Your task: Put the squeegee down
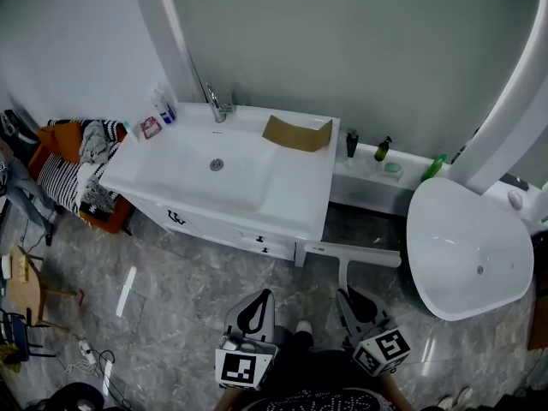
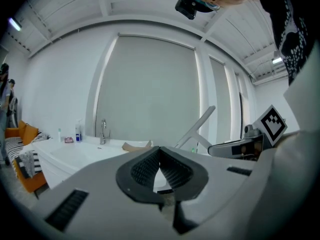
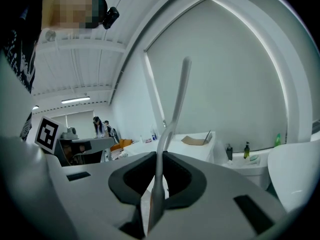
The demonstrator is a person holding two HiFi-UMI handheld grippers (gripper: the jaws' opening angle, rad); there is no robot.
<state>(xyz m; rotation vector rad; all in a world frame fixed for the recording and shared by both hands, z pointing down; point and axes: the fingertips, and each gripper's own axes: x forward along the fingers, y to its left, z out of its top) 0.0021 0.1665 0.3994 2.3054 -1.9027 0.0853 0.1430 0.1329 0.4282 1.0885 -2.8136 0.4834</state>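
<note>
Left claw [image 1: 259, 308]: jaws closed tip to tip, nothing between them. It was carried level beside the right claw [image 1: 353, 300], the two side by side and apart, both above the grey marbled floor [image 1: 171, 294].

Right claw: jaws clamped on the squeegee [image 1: 347, 259], pads pressing either side of its thin pale handle. In the right gripper view the handle ran straight out from between the jaws and rose away from the claw. In the head view the blade sat crosswise at the far end of the handle, directly ahead of the right claw, off the floor. The blade lay close to the front right corner of the white bench [image 1: 295, 199]; contact with it could not be confirmed.

Ahead of the left claw: the bench with a sunken basin [image 1: 210, 174], a chrome tap [image 1: 216, 105] at its back edge and small bottles [image 1: 163, 110] at the far left corner.

Ahead of, and between, both claws: a folded brown card piece [image 1: 297, 134] on the far right of the bench.

Ahead of the right claw, past the blade: a low white ledge [image 1: 368, 182] with two dark pump bottles [image 1: 352, 142] and a green bottle [image 1: 434, 166].

Right of the right claw: a white oval fixture [image 1: 467, 247].

Far left of the left claw: an orange seat [image 1: 73, 174] with striped cloth.
</note>
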